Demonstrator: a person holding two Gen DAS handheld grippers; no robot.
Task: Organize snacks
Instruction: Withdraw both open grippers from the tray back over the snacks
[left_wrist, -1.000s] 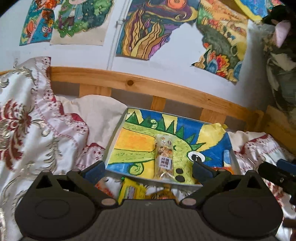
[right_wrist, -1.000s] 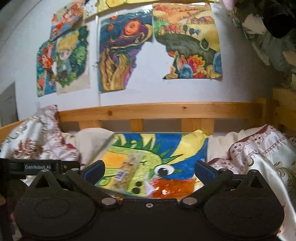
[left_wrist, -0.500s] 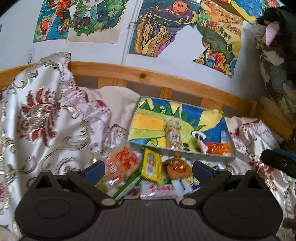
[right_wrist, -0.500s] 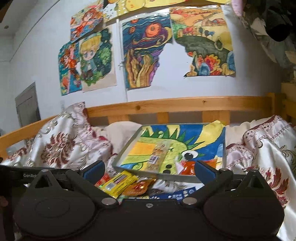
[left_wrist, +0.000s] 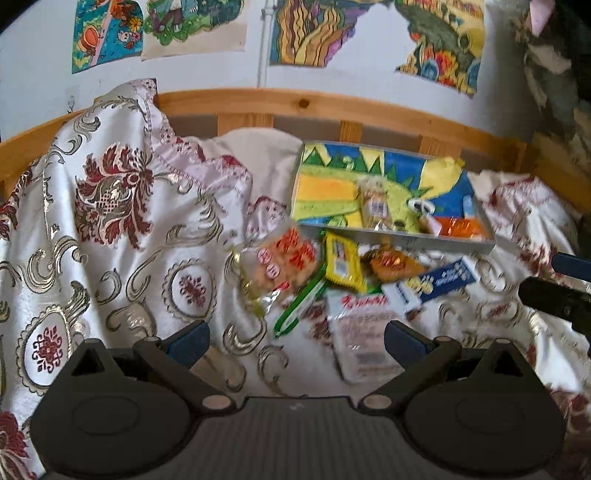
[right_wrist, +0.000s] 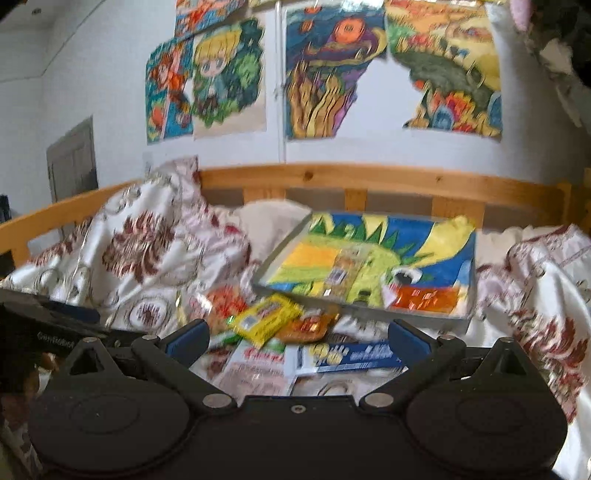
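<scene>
You hold both tools, left (left_wrist: 295, 338) and right (right_wrist: 295, 338), wide and empty above the snacks (left_wrist: 343, 262) heaped on the bed just before the tray (left_wrist: 399, 234), where two packets already lie.

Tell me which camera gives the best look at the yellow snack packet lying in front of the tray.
The left wrist view: the yellow packet lies in the open, seen from above with nothing covering it, just in front of the tray. The right wrist view shows the same packet lower, flatter and more blurred.
</scene>
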